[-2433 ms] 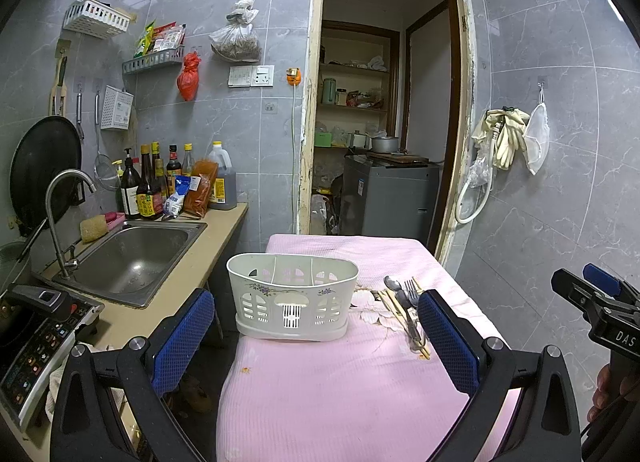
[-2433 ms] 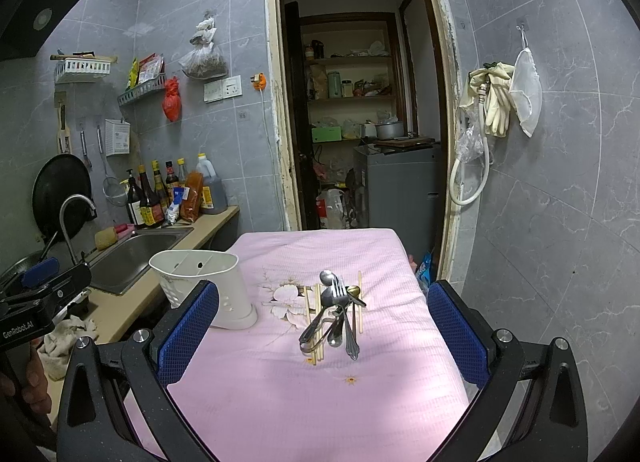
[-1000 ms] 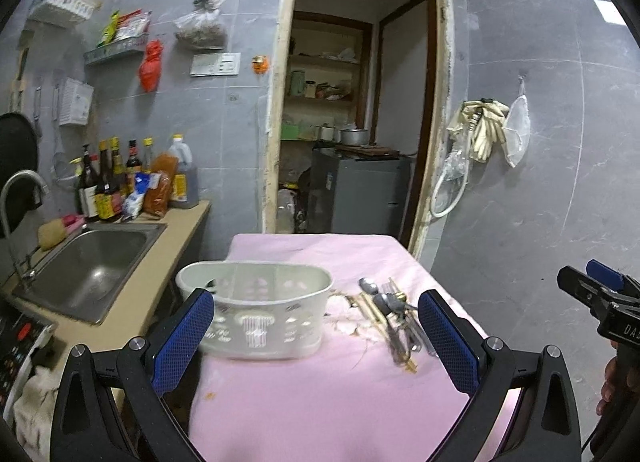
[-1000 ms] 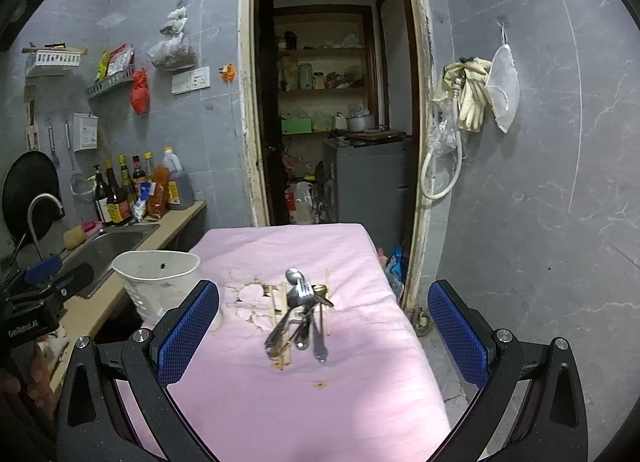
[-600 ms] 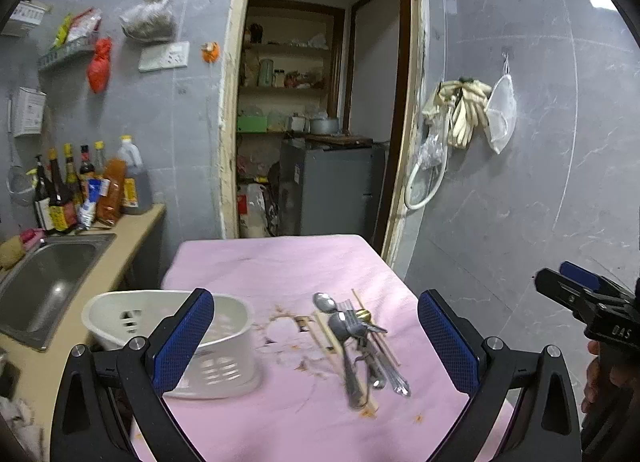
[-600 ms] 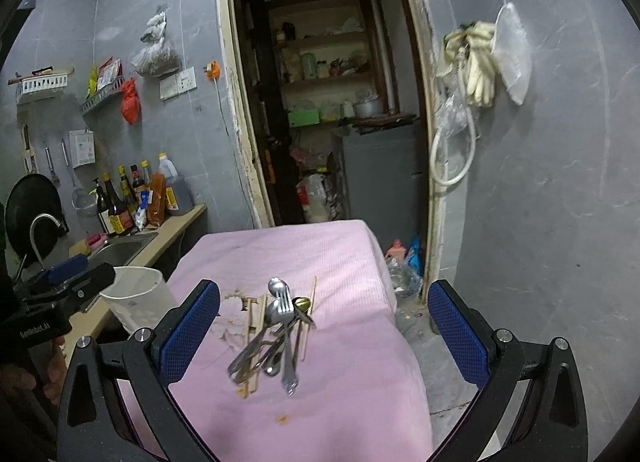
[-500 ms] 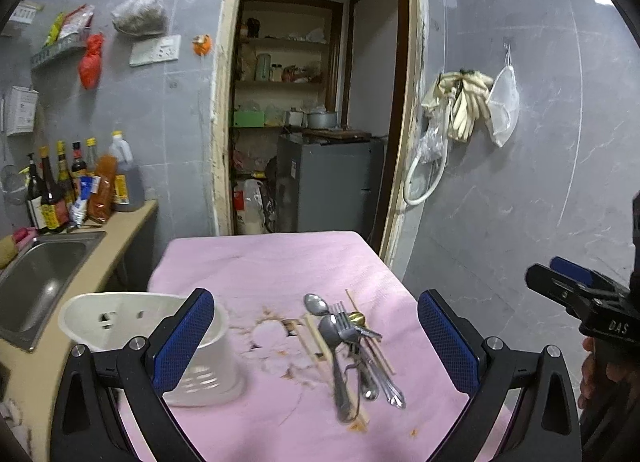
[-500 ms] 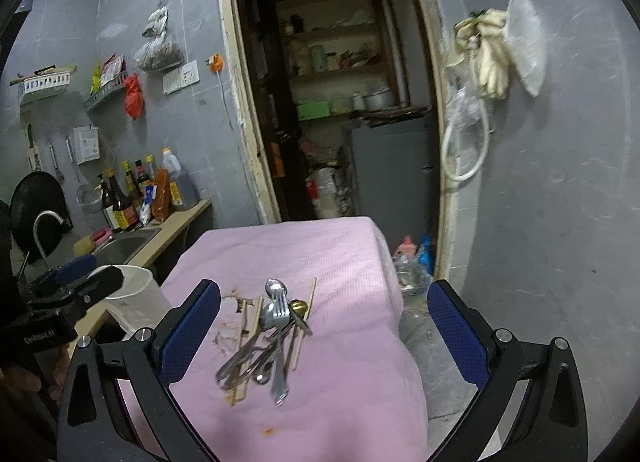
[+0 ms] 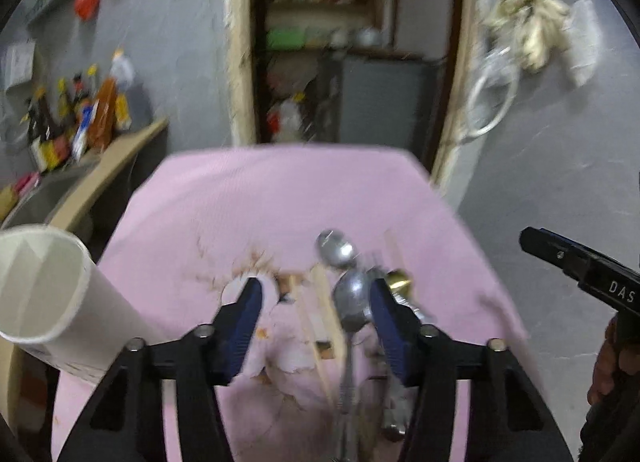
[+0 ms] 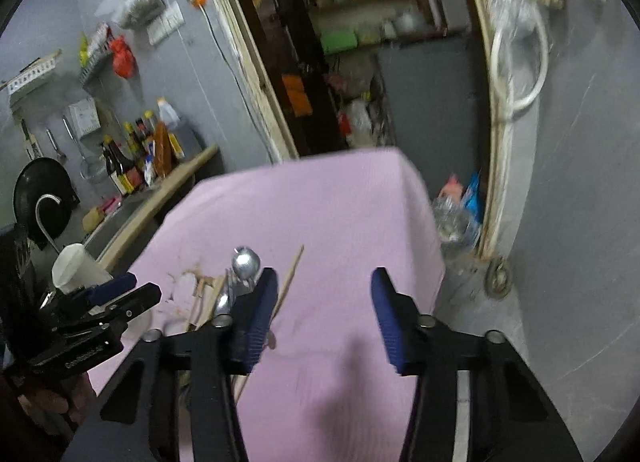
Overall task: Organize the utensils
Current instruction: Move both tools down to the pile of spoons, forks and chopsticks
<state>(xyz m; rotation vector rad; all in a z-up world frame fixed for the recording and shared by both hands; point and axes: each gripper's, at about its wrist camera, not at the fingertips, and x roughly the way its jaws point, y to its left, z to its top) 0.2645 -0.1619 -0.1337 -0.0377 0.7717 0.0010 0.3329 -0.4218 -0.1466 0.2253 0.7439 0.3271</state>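
A pile of metal spoons (image 9: 335, 250), forks and wooden chopsticks (image 9: 320, 302) lies on the pink tablecloth (image 9: 280, 189). My left gripper (image 9: 316, 284) hangs low over the pile. Its jaws are closing, with the chopsticks and a spoon bowl (image 9: 352, 298) between the blue pads, which do not press on them. In the right wrist view the pile (image 10: 245, 260) lies just left of my right gripper (image 10: 324, 274). Its jaws are closing over bare cloth. The white utensil basket (image 9: 40, 290) stands at the table's left edge. Both views are blurred.
A counter with bottles (image 9: 80, 117) and a sink tap (image 10: 44, 209) runs along the left of the table. Behind the table is an open doorway (image 9: 340, 61). The table's right edge (image 10: 432, 246) drops to the floor by the grey wall.
Both grippers have dropped and come forward to the utensil pile, which now looks much larger. Their jaws have narrowed from wide apart. The basket has slid to the left edge of view.
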